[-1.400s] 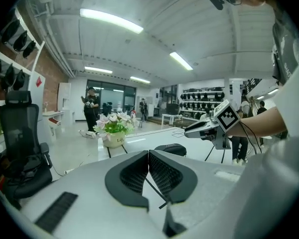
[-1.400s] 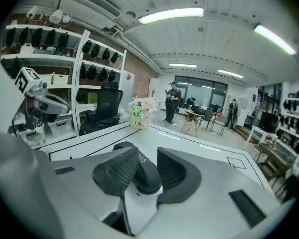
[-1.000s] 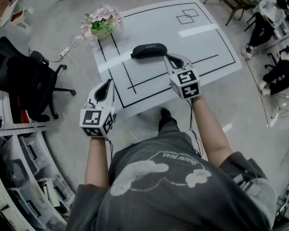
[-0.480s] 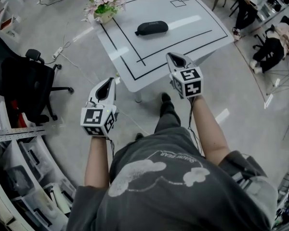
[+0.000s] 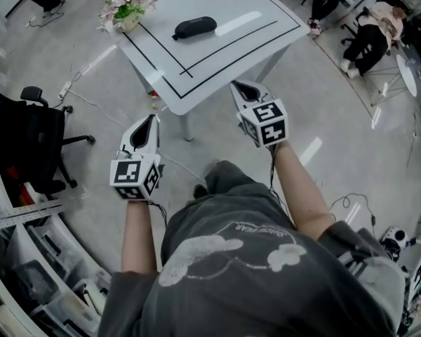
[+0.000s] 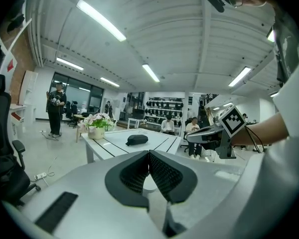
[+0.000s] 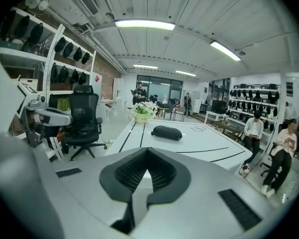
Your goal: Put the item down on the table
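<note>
Just one black pouch (image 5: pixel 194 27), one flowerpot (image 5: pixel 128 9), one white table (image 5: pixel 256 12).

The head view is taken from above the person's shoulders and faced steeply down, the table (image 5: pixel 217 62) lying well off at the frame's top; the left gripper view is taken low along the left gripper (image 6: pixel 149 156) and faced across the floor toward that table; the right gripper view is set likewise along the right gripper (image 7: pixel 148 153), seemingly somewhat nearer; the table, the black pouch (image 7: pixel 167 132) and the flowers (image 6: pixel 98 125) are shared by all three views.
</note>
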`<state>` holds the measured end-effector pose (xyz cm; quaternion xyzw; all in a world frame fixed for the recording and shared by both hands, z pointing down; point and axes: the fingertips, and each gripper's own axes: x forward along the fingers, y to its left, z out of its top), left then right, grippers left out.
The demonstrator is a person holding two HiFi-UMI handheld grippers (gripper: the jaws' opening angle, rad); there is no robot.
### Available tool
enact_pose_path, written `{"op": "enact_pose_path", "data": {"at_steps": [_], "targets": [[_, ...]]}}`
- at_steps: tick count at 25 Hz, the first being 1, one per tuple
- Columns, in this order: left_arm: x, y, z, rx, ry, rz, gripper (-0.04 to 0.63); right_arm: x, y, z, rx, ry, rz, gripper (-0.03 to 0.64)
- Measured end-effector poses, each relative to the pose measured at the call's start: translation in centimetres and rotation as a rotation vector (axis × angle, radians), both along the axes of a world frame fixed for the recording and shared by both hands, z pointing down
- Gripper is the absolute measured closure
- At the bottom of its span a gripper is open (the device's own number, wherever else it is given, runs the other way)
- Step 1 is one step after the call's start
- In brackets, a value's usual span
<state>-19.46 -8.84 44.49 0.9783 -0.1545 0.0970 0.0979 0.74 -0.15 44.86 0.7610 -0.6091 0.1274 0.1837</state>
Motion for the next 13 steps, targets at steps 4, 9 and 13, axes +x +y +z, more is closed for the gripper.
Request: {"op": "enact_pose_path", "data": {"at_steps": [4,9,13], "targets": [[-0.5,0.8,-0.2,-0.008,0.016,0.012,0.593,-0.8,1.2,0.3,-0.026,-0.007,0.013,0.618],[-1.0,1.6,-0.4,-0.021,0.028,0.015,0.593,-2.0,1.9,-1.1,0.008,0.021,0.007,0.618],[-0.8,2.6,-0.2,-0.031,0.030,0.027,0.594,-3.0,3.5,-0.9,-0.022,-0.001,0.004,0.619]]}}
